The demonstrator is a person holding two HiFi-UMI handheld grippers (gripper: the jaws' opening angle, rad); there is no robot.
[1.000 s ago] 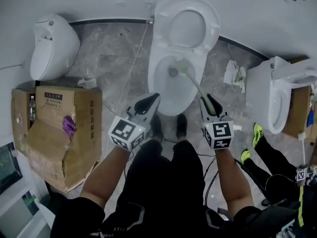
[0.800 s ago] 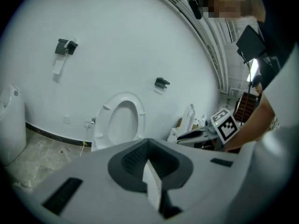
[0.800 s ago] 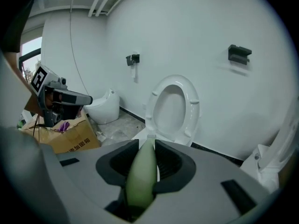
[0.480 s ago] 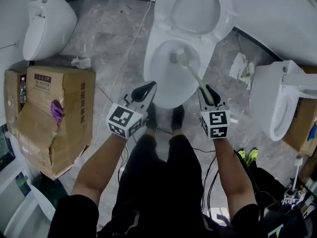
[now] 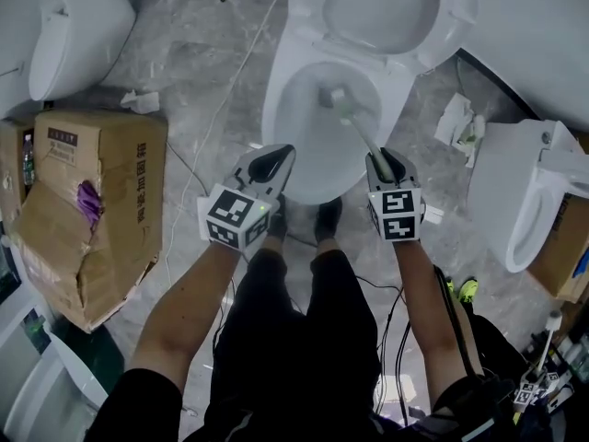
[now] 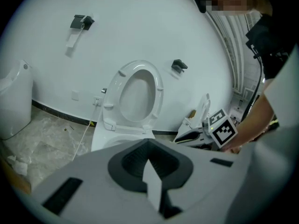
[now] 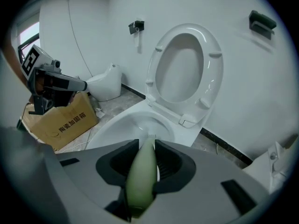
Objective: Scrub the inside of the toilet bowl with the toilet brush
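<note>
A white toilet bowl (image 5: 281,109) stands in front of me with its seat and lid (image 5: 396,12) raised. My right gripper (image 5: 380,166) is shut on the pale green handle of the toilet brush (image 5: 361,136). The handle slants down into the bowl, with the brush head (image 5: 337,99) against the inner wall near the back. In the right gripper view the handle (image 7: 142,176) runs out between the jaws toward the bowl (image 7: 117,125). My left gripper (image 5: 274,162) is shut on nothing and hangs over the bowl's front left rim.
A torn cardboard box (image 5: 92,201) stands on the floor at the left, with a white fixture (image 5: 55,26) behind it. Another toilet (image 5: 515,201) stands at the right, with crumpled paper (image 5: 460,122) beside it. A thin cable (image 5: 212,127) crosses the marble floor. My shoes (image 5: 317,221) touch the bowl's front.
The head view has swung, so the bowl now sits higher and further right. The brush head has moved a little toward the back of the bowl. Both grippers keep their hold and place.
</note>
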